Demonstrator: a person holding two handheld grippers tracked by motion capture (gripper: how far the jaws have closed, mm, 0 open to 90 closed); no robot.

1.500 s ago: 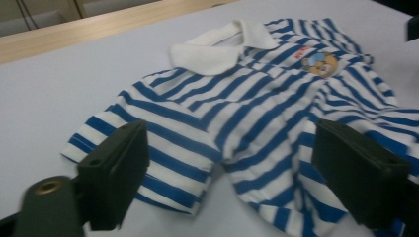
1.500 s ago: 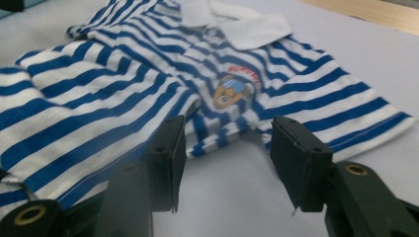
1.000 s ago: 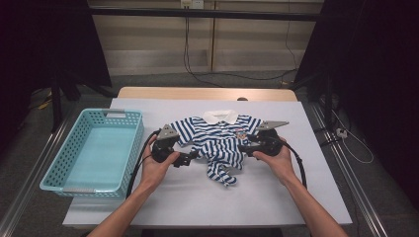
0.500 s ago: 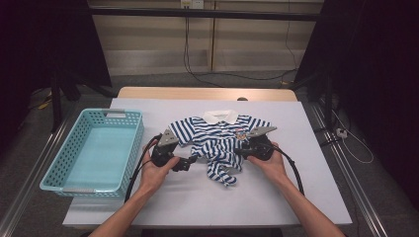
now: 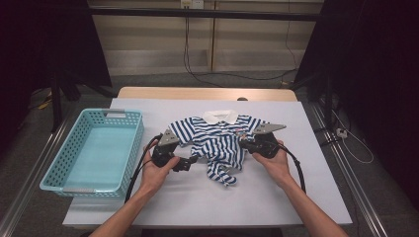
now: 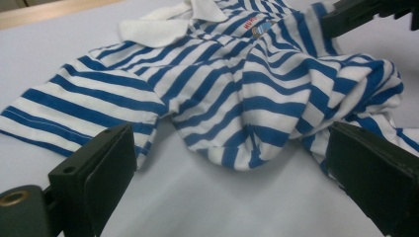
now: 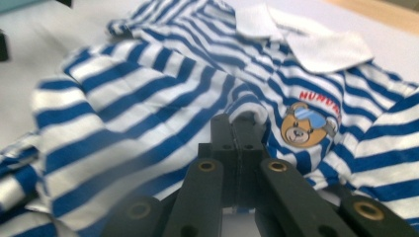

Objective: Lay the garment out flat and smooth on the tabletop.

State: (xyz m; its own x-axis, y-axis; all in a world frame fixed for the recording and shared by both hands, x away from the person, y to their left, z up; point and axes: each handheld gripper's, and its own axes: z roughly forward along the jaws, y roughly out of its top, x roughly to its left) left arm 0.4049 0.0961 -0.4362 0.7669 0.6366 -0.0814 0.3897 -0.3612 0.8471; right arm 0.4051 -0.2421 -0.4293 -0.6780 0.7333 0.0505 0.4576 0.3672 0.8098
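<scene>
right now the striped shirt lies crumpled near the middle of the white table top, its white collar on the far side from you and its lower part bunched up into folds toward you. in the right gripper view you can see a small bear patch with red letters above it on the chest, just beside your jaws.

your right gripper sits at the shirt's right edge. its jaws have just been closing, and in its own view they now stand pressed together with a fold of the blue-and-white cloth pinched at their tips, so it is clamped on the shirt.

your left gripper rests at the shirt's left side, low on the table. in the left gripper view its two black jaws stand wide apart, with the bunched hem of the shirt lying between and beyond them; the pads do not press on the cloth.

out to your left, well apart from the shirt, a light blue basket stands on the table's edge. beyond the table, cables hang down a pale wall.
</scene>
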